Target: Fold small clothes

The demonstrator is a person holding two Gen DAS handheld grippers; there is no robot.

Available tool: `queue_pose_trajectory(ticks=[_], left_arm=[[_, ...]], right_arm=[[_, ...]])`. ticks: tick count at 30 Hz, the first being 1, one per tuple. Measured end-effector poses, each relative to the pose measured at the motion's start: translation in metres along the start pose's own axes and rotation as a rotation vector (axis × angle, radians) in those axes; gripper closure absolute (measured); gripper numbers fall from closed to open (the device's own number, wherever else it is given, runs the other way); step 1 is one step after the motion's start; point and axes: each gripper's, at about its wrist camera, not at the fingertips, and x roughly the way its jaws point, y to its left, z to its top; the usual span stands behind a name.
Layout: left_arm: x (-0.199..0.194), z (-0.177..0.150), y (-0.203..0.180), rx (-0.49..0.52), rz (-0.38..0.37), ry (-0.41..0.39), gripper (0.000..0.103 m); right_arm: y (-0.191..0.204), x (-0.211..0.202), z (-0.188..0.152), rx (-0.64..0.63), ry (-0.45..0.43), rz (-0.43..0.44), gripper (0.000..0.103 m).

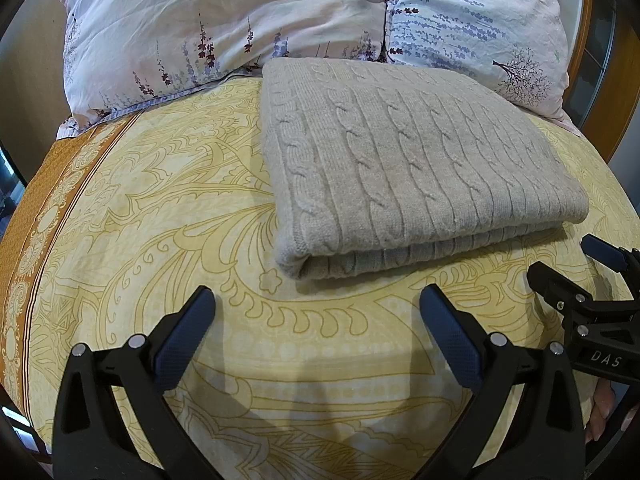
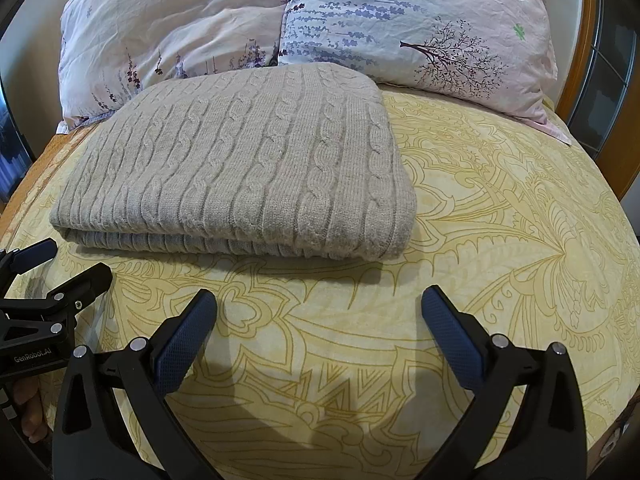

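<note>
A beige cable-knit sweater [image 1: 408,168] lies folded into a thick rectangle on the yellow patterned bedspread [image 1: 168,216]; it also shows in the right wrist view [image 2: 248,168]. My left gripper [image 1: 316,300] is open and empty, just short of the sweater's near folded edge. My right gripper [image 2: 318,300] is open and empty, in front of the sweater's near right corner. The right gripper shows at the right edge of the left wrist view [image 1: 568,268], and the left gripper at the left edge of the right wrist view [image 2: 68,264]; both look open there.
Two floral pillows [image 1: 224,28] [image 2: 420,20] lie behind the sweater against a wooden headboard [image 2: 588,32]. The bedspread has an orange border on the left [image 1: 44,192]. Bare bedspread [image 2: 500,208] lies right of the sweater.
</note>
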Motion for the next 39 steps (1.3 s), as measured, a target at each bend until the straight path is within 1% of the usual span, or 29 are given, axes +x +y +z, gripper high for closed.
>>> queue_pose_trajectory(ticks=[39], left_arm=[[-0.0005, 0.0012, 0.0000, -0.010, 0.008, -0.001, 0.002]], right_arm=[[0.0000, 0.0004, -0.0002, 0.000, -0.001, 0.000, 0.001]])
